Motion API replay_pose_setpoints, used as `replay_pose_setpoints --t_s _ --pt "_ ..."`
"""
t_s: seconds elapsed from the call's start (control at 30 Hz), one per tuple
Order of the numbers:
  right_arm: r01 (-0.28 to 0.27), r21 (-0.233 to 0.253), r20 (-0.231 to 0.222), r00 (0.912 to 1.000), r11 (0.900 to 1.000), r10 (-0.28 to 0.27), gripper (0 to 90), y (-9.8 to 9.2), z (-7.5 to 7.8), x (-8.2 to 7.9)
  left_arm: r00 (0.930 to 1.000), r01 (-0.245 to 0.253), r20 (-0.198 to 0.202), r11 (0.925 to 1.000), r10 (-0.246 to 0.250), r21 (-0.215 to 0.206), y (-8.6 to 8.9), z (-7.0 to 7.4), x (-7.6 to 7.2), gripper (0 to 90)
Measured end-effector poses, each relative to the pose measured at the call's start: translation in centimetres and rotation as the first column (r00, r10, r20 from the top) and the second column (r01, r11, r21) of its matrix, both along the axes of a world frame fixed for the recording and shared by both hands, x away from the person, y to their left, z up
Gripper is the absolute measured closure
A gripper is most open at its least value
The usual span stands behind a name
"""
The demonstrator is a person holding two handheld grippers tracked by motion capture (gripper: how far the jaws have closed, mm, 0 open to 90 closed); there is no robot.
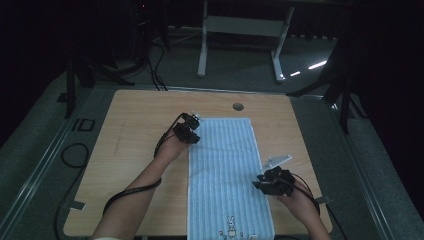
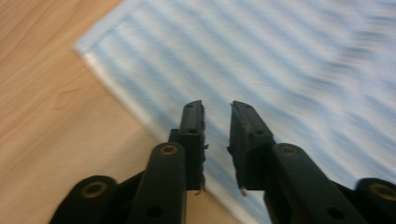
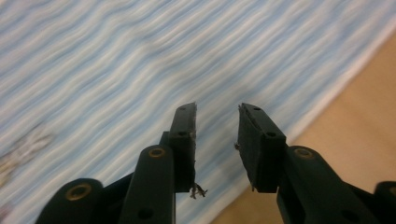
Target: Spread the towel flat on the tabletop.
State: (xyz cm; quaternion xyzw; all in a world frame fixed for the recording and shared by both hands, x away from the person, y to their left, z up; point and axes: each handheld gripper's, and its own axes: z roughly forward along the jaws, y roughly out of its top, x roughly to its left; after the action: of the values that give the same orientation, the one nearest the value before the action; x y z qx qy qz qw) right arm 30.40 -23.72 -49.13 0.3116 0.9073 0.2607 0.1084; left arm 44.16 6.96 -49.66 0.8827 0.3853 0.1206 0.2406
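Striped towel (image 1: 225, 170) flat, long axis running away from the person, left tongs (image 1: 189, 131) and right tongs (image 1: 265, 184) both parted, empty

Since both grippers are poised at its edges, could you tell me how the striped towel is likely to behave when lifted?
The striped towel lies flat and thin on the table, so it will probably be floppy and light, sagging between grip points. Pushed, it would likely bunch rather than slide.

The high view is looking forward and down over the whole worktop (image 1: 130, 115) from afar, while both gripper views are peering closely along their jaws at the shared striped towel (image 1: 225, 165).
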Motion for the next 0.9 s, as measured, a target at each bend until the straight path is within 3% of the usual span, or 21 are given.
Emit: replay_pose_setpoints --t_s 0.13,0.17,0.27,0.43,0.47,0.5,0.6,0.73,0.9 --pt "0.05 0.006 0.051 0.9975 0.999 -0.05 67.1 0.5 0.3 2.2 0.9971 0.069 -0.03 0.9974 -0.069 -0.023 -0.5 0.1 -2.3 75.9" --pt "0.079 0.001 0.05 0.9957 0.997 -0.079 67.9 0.7 -0.2 3.5 0.9971 0.071 -0.028 0.9973 -0.071 -0.018 -0.7 -0.4 -2.9 75.9" --pt "0.104 0.0 0.058 0.9929 0.995 -0.104 68.0 0.9 -0.7 4.5 0.9971 0.066 -0.036 0.9977 -0.067 -0.013 -0.7 -1.1 -3.1 75.8" --pt "0.172 -0.024 0.046 0.9841 0.985 -0.171 68.5 1.5 -3.3 7.2 0.9961 0.049 -0.074 0.9987 -0.048 0.014 -0.7 -3.3 -2.5 75.8" --pt "0.172 -0.024 0.046 0.9841 0.985 -0.171 68.5 1.5 -3.3 7.2 0.9961 0.049 -0.074 0.9987 -0.048 0.014 -0.7 -3.3 -2.5 75.8" --pt "0.186 -0.045 0.032 0.9823 0.981 -0.185 69.3 1.6 -4.2 7.9 0.9966 0.044 -0.069 0.999 -0.044 -0.001 -0.6 -3.4 -2.3 75.8" --pt "0.204 -0.015 0.017 0.9789 0.979 -0.204 69.5 1.4 -4.3 8.5 0.9971 0.04 -0.064 0.9992 -0.04 -0.001 -0.5 -3.5 -1.8 75.8" --pt "0.208 -0.029 0.006 0.9781 0.978 -0.208 69.4 1.4 -4.2 9.7 0.9979 0.02 -0.062 0.9998 -0.02 -0.008 -0.6 -3.5 -0.8 75.7" --pt "0.249 -0.016 -0.02 0.9683 0.968 -0.249 70.0 1.2 -4.2 11.3 0.9983 0.005 -0.058 1.0 -0.005 -0.003 -0.7 -3.5 0.5 75.5"
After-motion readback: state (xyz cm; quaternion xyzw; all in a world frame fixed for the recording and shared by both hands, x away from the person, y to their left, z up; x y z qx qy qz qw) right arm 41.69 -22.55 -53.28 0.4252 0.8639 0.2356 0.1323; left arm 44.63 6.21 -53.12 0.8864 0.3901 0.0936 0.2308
